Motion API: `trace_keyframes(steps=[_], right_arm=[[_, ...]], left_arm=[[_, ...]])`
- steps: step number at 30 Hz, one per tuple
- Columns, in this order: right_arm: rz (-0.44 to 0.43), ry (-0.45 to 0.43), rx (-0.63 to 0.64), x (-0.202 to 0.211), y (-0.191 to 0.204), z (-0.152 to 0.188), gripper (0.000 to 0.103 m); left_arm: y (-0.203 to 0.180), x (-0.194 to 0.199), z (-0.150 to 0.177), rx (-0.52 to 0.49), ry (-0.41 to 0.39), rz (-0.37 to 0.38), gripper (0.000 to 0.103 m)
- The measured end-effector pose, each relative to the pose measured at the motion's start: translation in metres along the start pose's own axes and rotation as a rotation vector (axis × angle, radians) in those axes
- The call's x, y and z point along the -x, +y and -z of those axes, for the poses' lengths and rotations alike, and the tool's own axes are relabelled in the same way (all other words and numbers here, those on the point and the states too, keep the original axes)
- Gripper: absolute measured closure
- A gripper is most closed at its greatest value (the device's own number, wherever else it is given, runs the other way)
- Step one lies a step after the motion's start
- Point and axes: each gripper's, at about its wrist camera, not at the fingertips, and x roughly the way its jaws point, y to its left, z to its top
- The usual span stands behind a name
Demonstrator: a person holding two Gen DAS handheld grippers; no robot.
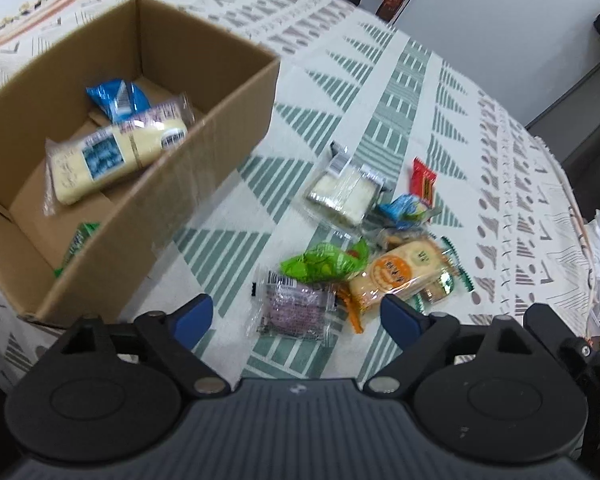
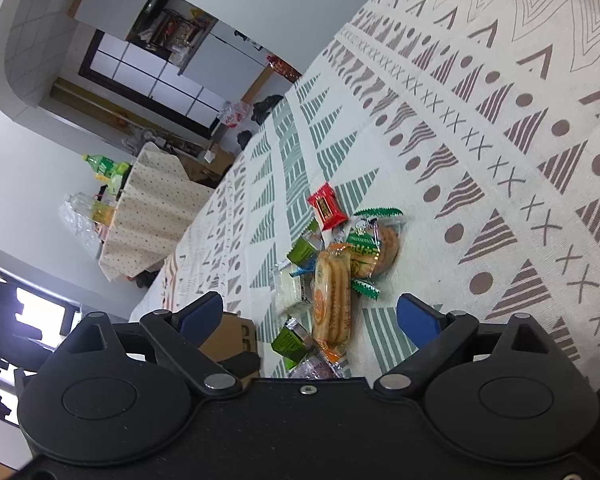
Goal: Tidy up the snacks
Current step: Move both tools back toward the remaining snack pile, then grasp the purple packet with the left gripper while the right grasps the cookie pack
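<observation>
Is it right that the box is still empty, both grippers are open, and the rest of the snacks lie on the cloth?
Not quite: the box is not empty. The left wrist view shows a pale long pack, a blue pack and a green pack inside. The rest holds: left gripper and right gripper are open, and the other snacks lie on the cloth.

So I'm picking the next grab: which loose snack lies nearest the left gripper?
The purple packet, right between the open left gripper fingers; the green packet and orange crackers lie beyond it.
</observation>
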Motion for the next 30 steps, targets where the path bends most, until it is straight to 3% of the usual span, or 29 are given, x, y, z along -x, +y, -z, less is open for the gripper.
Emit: trace_keyframes(steps=[9,15,16,18,21,30], right_arm=[[0.042,0.048,-0.012,-0.024,-0.003,0.001,0.016],[0.083,0.071,-0.018,-0.046,-0.004,0.001,0.017],[0.088,0.076,-0.018,-0.049,-0.004,0.002,0.018],[0.093,0.089,-0.017,-0.057,-0.003,0.002,0.019],[0.098,0.108,-0.007,-0.068,-0.001,0.005,0.021],[0.108,0.131,0.0,-0.09,0.007,0.01,0.027]], left_arm=[[0.002,-0.035,0.004,0.013,0.057,-0.03,0.032],[0.001,-0.047,0.006,-0.011,0.052,-0.046,0.033],[0.0,-0.047,0.006,-0.015,0.049,-0.048,0.036],[0.002,-0.047,0.004,-0.011,0.048,-0.05,0.052],[0.006,-0.046,0.001,0.007,0.055,-0.044,0.061],[0.013,-0.035,-0.011,0.051,0.039,-0.015,0.068]])
